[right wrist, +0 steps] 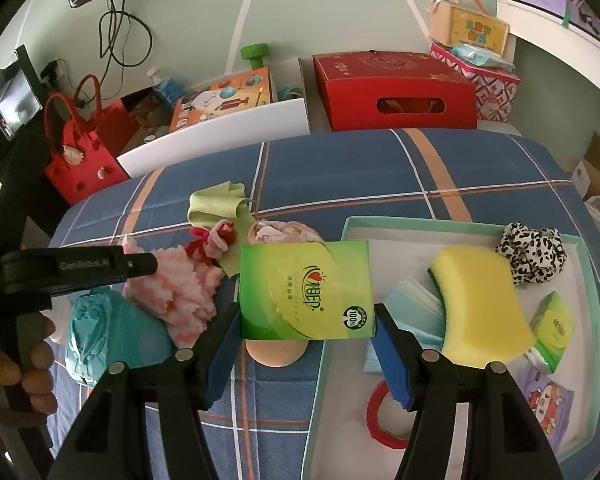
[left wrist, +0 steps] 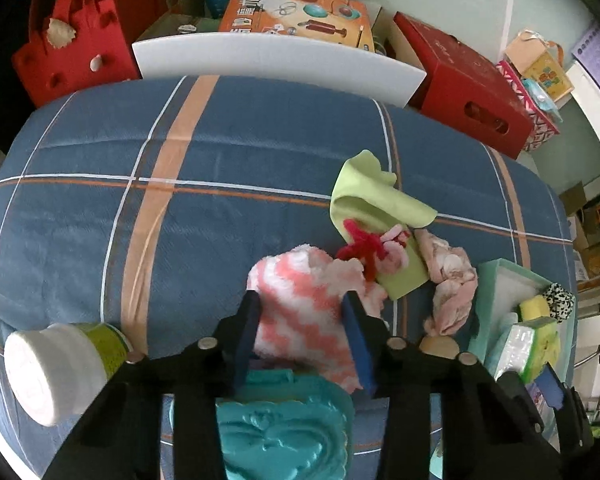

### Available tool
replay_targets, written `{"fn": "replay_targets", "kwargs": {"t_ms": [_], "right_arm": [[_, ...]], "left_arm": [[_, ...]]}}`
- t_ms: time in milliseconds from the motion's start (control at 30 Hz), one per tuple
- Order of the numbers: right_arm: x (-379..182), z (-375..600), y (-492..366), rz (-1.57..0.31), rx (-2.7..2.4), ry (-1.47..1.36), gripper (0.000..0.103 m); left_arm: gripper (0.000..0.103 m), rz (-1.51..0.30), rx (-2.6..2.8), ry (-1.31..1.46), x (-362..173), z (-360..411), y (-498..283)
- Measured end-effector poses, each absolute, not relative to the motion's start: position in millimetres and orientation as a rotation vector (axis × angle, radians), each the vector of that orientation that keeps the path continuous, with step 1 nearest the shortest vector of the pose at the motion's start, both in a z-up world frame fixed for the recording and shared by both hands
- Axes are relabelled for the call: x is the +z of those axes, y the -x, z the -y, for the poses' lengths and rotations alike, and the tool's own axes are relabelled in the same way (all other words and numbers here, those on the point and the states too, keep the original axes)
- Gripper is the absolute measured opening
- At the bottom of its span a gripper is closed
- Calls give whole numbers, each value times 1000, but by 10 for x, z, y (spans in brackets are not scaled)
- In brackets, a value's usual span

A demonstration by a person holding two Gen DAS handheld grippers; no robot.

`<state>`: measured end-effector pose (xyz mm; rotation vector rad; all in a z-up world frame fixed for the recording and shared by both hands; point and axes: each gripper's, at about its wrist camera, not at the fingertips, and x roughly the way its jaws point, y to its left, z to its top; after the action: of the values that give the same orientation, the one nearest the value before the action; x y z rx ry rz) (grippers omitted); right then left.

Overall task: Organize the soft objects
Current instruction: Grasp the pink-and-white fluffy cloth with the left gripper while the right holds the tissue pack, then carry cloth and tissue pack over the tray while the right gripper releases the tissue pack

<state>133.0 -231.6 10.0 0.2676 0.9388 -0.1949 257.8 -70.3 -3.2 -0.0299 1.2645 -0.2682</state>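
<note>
Right wrist view shows the right gripper (right wrist: 306, 312) clamped on a green tissue pack (right wrist: 304, 290), its blue pads pressing the pack's two short sides and holding it above the plaid blue bedcover (right wrist: 480, 168), just left of the shallow mint-rimmed tray (right wrist: 420, 222). Inside that tray lie a yellow sponge (right wrist: 482, 308), a black-and-white spotted scrunchie (right wrist: 532, 254) at the far corner, a smaller green tissue pack (right wrist: 552, 330) by the right wall, a pale blue folded cloth (right wrist: 414, 304) partly under the sponge, a red ring (right wrist: 378, 416) near the front and a printed purple card (right wrist: 548, 398) (its picture is too small to read). Left wrist view shows the left gripper (left wrist: 306, 336) pointing steeply down with a pink-and-white fluffy cloth (left wrist: 300, 296) between its blue pads; the pads appear to touch the cloth on both sides, so it reads as gripped. That cloth rests on the bedcover beside a lime green cloth (left wrist: 374, 196), a red pipe-cleaner tangle (left wrist: 362, 248) and a crumpled pale pink cloth (left wrist: 452, 280), all outside the tray. A teal embossed case (left wrist: 284, 428) lies below the gripper, and a white-capped jar (left wrist: 56, 368) lies on its side at the left.
</note>
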Motion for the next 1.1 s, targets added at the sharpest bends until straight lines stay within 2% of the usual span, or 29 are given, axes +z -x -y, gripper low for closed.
{"fn": "replay_targets", "kwargs": {"t_ms": [167, 200, 367, 833, 1100], "right_arm": [[99, 2322, -1328, -940, -192, -270, 66], [99, 2323, -1328, -940, -192, -271, 66], [111, 2339, -1316, -936, -192, -277, 66], [291, 2463, -1159, -883, -213, -308, 66], [501, 2545, -956, -830, -248, -283, 66]], "left_arm": [[15, -1252, -262, 36, -41, 696, -2592], [14, -1252, -267, 49, -43, 686, -2592], [12, -1212, -293, 81, 35, 668, -2508], [12, -952, -322, 167, 614, 727, -1878], [12, -838, -399, 134, 915, 868, -1502]]}}
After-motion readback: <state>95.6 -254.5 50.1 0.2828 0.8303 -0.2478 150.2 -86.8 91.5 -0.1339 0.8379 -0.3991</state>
